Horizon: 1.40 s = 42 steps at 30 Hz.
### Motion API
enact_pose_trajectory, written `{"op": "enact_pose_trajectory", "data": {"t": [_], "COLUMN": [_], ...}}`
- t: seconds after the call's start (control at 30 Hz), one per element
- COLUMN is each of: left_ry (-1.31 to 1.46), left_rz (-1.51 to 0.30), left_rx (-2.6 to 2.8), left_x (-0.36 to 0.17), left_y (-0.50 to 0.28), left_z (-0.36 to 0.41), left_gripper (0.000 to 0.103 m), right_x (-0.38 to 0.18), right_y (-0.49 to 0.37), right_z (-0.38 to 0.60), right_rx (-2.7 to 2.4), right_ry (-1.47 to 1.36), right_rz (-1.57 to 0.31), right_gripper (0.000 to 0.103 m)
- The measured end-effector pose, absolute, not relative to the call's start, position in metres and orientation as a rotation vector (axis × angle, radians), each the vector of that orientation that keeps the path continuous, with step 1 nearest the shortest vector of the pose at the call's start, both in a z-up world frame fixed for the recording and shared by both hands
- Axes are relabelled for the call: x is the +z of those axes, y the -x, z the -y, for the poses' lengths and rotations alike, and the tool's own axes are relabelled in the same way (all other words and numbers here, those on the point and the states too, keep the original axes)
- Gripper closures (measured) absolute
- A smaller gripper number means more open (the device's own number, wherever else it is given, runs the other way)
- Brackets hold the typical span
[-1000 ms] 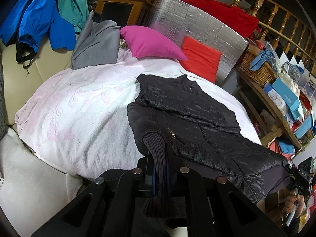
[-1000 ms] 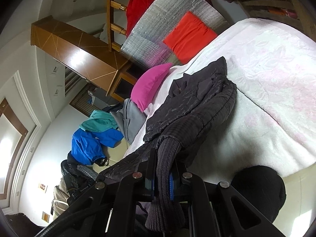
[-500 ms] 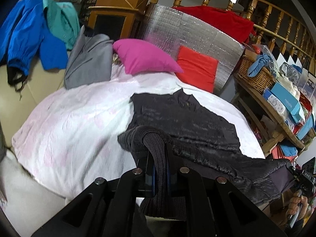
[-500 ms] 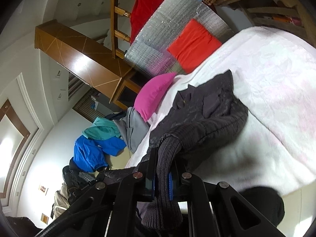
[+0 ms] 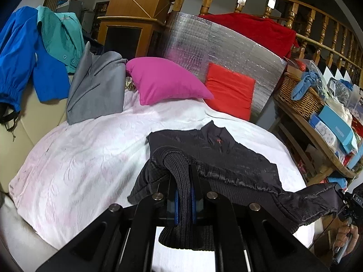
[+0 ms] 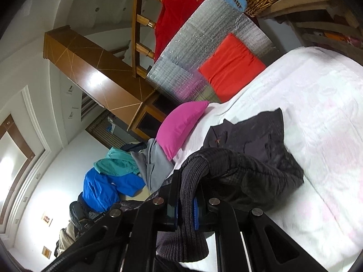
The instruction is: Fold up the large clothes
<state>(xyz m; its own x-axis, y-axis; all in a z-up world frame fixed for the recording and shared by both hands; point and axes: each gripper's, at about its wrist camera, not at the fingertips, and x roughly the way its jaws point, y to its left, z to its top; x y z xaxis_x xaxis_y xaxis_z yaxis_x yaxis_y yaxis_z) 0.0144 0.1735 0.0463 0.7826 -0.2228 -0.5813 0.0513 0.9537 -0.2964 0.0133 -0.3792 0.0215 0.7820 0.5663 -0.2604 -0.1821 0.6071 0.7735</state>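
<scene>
A black quilted jacket lies on the white bedspread, its collar toward the cushions. My left gripper is shut on a ribbed knit cuff of the jacket, which drapes over the blue pads. The hem stretches right to my right gripper, held by a hand at the frame's edge. In the right wrist view, my right gripper is shut on the other ribbed cuff, with the jacket bunched just ahead on the bedspread.
A pink pillow and a red cushion lean at the bed's head against a silver foil panel. Grey, teal and blue clothes lie at the left. A wicker basket and boxes fill a shelf on the right.
Both grippers have carried the jacket's lower edge up and toward the collar. The jacket's flat part on the bed looks shorter, and the hem now hangs in the air between the grippers.
</scene>
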Motion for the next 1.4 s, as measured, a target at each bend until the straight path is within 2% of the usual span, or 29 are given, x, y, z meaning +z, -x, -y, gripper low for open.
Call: {"op": "enact_pose_trajectory", "data": {"t": [0.53,1.4], "left_ry": [0.265,0.223], "left_rz": [-0.646,-0.679], "left_rx": [-0.116,-0.077], "left_x": [0.061,0.049], "left_y": [-0.079,-0.188], "left_z": [-0.160,-0.144], "left_gripper": [0.094,0.094], "right_x": [0.041,0.042], "right_y": [-0.084,-0.203], "right_z": [0.380,0.382], "right_rx": [0.407,0.350], "right_ry": [-0.798,-0.769], "right_rz": [-0.500,-0.542], "right_gripper": [0.094,0.094]}}
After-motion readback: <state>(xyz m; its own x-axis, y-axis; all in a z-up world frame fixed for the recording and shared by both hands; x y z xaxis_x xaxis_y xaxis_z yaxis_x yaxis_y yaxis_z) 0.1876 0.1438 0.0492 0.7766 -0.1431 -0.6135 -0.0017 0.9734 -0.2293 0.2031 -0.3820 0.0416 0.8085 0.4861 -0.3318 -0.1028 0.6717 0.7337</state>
